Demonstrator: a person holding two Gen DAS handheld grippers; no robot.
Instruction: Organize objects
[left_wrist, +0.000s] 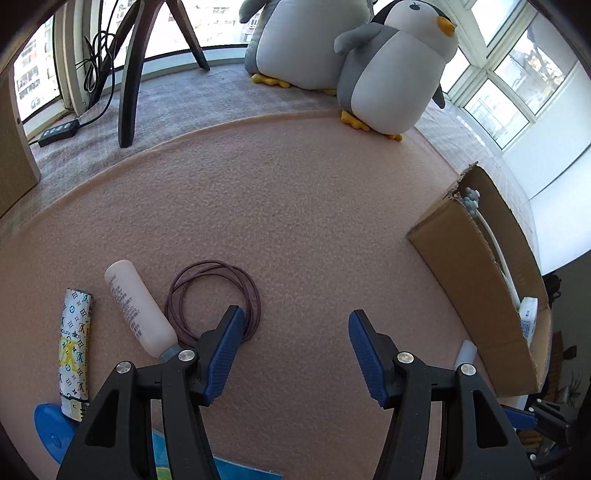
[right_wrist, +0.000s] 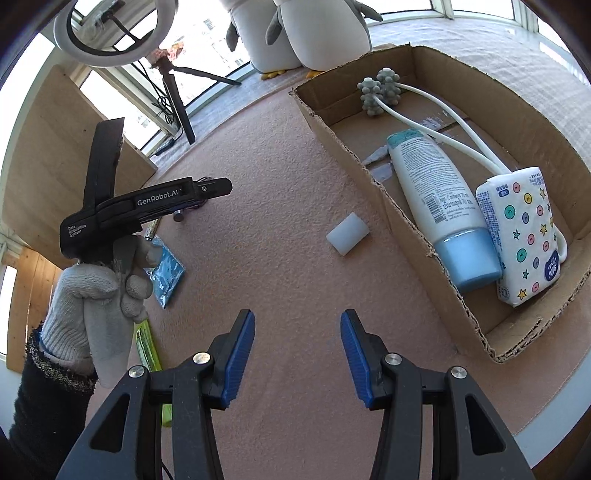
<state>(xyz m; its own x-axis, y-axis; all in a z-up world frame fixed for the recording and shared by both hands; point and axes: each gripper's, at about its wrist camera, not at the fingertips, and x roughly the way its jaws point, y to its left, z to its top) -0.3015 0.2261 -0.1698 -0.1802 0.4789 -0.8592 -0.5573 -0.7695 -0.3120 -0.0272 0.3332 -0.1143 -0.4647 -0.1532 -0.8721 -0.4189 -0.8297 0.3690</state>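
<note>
Right wrist: right gripper (right_wrist: 297, 334) agape, bare mat (right_wrist: 280, 206) beside box (right_wrist: 354, 155)

Hidden and cut-off parts in both wrist views

In the left wrist view, the grey cap of the pale pink plastic bottle (left_wrist: 138, 308) is partly behind the left gripper's finger, the flat blue plastic piece (left_wrist: 50, 424) and the blue printed packet (left_wrist: 236, 468) at the bottom are mostly covered, and the small white block (left_wrist: 466, 352) shows only its top. The bigger grey-and-white plush penguin (left_wrist: 295, 40) is cut by the upper edge. In the right wrist view, the yellow-green flat strip (right_wrist: 147, 349) is half behind the gloved left hand (right_wrist: 99, 291), and the print on the white tube with light blue cap (right_wrist: 441, 206) is too small to read.
</note>
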